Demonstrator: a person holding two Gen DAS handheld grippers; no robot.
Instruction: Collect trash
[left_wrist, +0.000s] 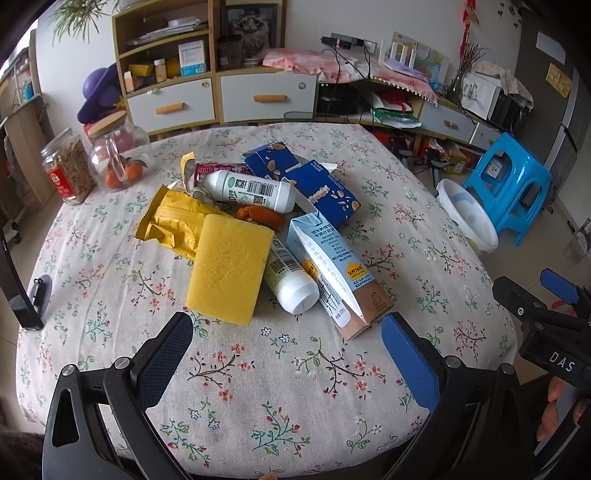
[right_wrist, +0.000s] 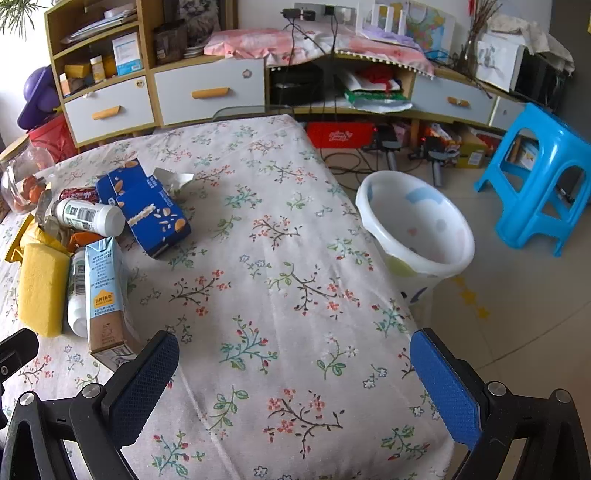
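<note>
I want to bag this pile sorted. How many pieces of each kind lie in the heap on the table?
White bottles: 2
Cartons and boxes: 3
Wrappers: 3
Sponge: 1
Total: 9

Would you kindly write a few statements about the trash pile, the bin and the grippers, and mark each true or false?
1. The left gripper is open and holds nothing. True.
2. The sponge lies partly on the yellow wrapper. True.
3. The bin stands on the table. False: it stands on the floor beside the table.
4. The milk carton stands upright. False: it lies on its side.
5. The right gripper is shut on a bottle. False: it is open and empty.
</note>
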